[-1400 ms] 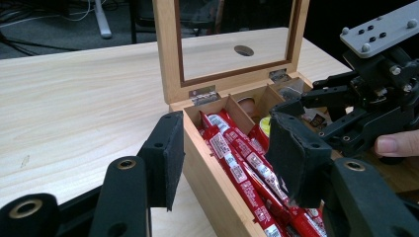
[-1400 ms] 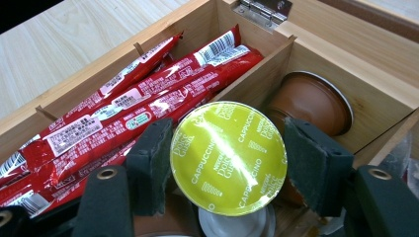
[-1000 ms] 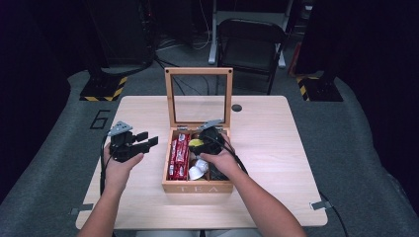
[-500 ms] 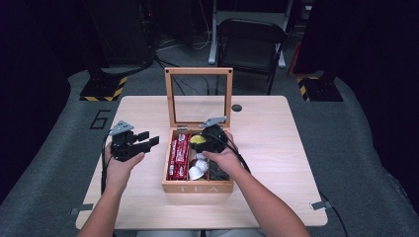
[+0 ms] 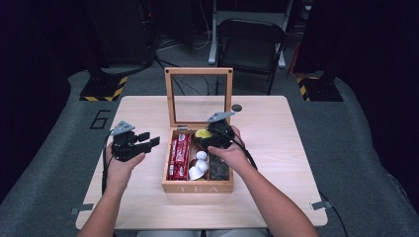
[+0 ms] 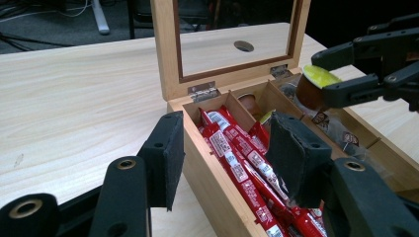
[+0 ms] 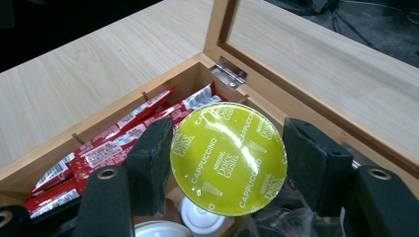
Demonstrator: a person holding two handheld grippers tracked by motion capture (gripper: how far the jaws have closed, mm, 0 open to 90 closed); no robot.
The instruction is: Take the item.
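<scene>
One capsule [image 7: 228, 158] sits clamped in your right gripper [image 5: 213, 137] – lid up, above the box [image 5: 197, 186]'s middle slot; your left gripper [image 5: 143, 142] waits half-open, empty.

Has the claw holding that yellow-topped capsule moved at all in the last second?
Yes. The right claw with the capsule has lifted slightly out of the tea box, toward its open lid.

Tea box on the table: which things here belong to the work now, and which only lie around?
In use:
- capsule, yellow lid, held in right gripper
- tea box, lid up

Lying about:
- red sachets
- white capsules
- left gripper, open beside the box
- chair
</scene>
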